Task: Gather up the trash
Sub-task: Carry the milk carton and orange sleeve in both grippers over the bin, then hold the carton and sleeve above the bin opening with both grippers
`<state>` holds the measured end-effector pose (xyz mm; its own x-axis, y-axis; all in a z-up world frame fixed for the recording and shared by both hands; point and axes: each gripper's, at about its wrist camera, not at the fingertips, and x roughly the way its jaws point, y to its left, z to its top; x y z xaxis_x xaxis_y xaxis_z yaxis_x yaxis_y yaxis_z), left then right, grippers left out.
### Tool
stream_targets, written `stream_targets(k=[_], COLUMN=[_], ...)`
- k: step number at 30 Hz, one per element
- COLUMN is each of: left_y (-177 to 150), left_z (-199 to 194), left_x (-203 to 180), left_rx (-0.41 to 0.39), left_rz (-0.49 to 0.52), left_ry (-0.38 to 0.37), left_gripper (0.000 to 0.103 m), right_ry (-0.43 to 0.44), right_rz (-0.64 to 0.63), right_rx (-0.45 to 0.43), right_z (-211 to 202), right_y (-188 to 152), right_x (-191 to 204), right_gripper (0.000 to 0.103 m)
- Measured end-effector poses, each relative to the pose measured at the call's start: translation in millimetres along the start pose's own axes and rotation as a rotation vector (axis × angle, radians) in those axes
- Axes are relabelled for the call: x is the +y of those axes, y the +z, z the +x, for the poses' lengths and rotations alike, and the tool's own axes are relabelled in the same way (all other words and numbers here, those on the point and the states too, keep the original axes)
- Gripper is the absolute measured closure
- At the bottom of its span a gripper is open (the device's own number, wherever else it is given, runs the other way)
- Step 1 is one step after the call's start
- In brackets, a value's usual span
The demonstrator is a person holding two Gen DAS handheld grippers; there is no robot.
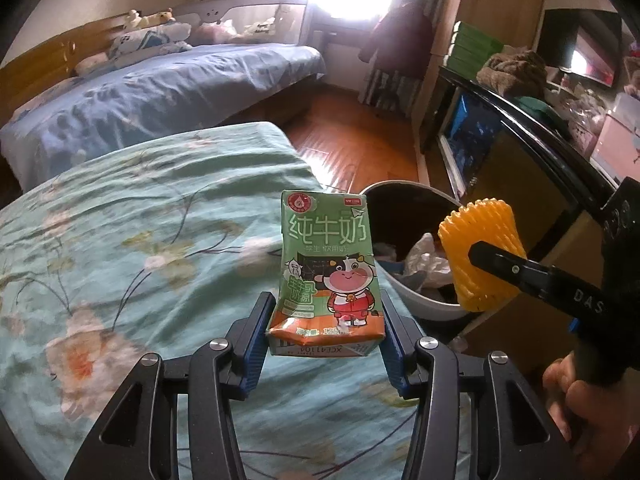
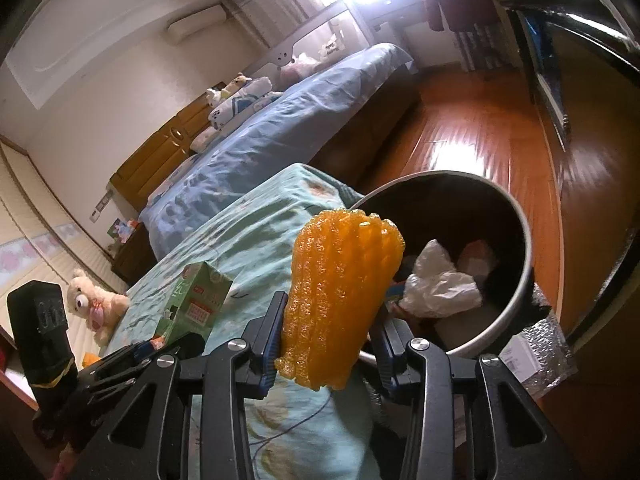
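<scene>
Crumpled green milk carton [image 1: 326,276] and ribbed yellow foam net [image 2: 340,300] held aloft

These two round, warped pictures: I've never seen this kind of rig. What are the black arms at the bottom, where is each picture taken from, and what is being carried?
No robot here. A person holds a two-finger tool in each hand, and a fisheye camera on each tool looks along its fingers, hence the black arms below. The left camera shows the left tool pinching a green milk carton above a flowered bedspread. The right camera shows the right tool pinching a yellow foam net, the kind that wraps fruit. Each tool also appears at the edge of the other's picture. Beside the bed stands a bin with crumpled white paper inside. Both items are held close to the bin.
</scene>
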<state>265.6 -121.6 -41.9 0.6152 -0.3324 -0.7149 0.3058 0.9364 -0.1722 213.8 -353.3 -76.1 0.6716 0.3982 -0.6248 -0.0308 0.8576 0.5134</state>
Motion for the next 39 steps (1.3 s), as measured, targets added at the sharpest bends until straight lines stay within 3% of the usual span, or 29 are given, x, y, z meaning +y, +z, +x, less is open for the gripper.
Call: stream_targets(k=[39], left_y=[23.7], left_z=[44.9], left_x=[-52.2], left_rx=[0.018], left_rz=[0.096], left_ry=[-0.033], left_gripper=[0.055], right_ry=[-0.078], right_rz=[0.007], right_rx=[-0.004], right_z=[-0.3], right_y=[27.0], right_x=[-44.4], right_gripper=[0.061])
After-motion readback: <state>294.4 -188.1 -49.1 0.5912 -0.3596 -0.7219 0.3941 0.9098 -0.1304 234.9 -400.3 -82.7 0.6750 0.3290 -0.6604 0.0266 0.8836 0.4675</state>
